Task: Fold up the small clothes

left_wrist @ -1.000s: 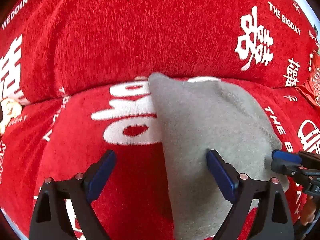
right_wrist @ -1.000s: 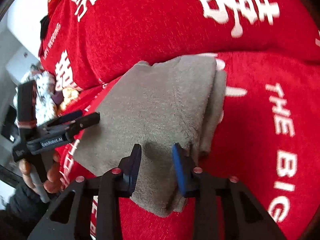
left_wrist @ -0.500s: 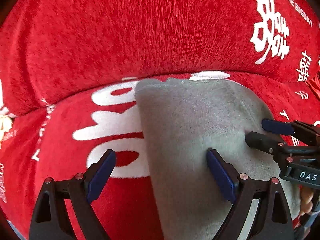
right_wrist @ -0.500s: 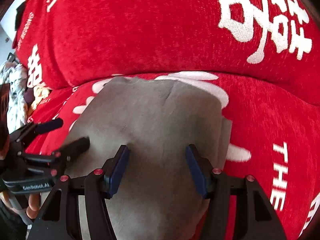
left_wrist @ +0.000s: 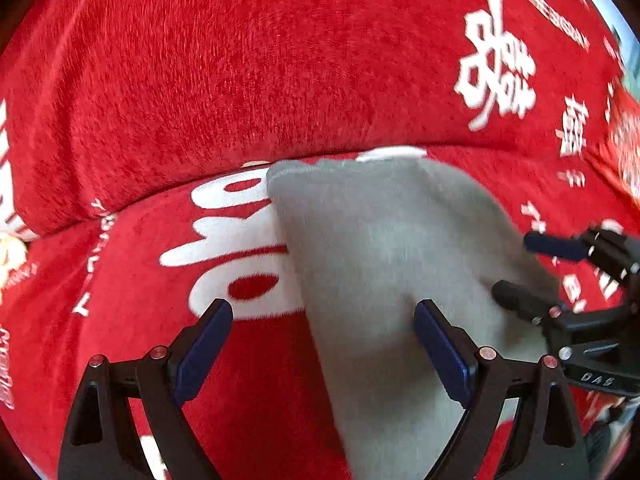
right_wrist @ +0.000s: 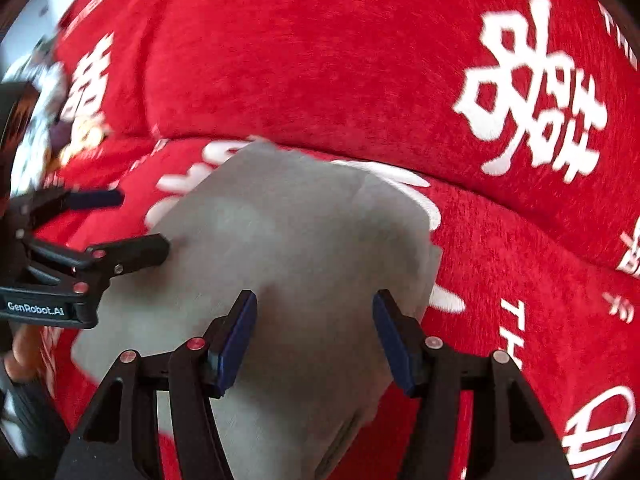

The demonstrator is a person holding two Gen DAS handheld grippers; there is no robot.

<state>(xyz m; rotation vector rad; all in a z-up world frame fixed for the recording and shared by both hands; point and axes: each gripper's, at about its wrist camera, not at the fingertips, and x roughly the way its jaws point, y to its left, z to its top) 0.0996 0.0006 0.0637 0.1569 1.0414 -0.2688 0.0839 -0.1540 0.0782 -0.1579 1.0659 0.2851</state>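
Lying folded at frame centre in both views, 1 grey cloth [right_wrist: 304, 264] is sitting on the red cover [left_wrist: 200, 80] w/ white lettering. R gripper [right_wrist: 314, 334] is hovering over it, jaws just been opening, now wide w/ nothing pinched. L gripper [left_wrist: 322, 354] is also gaping wide, straddling the cloth's left edge, holding nothing. Risk: plush layers are looking springy, so the fold may be creeping open unpressed; a jaw tip could snag an edge. Count: 1 cloth, 2 grippers.
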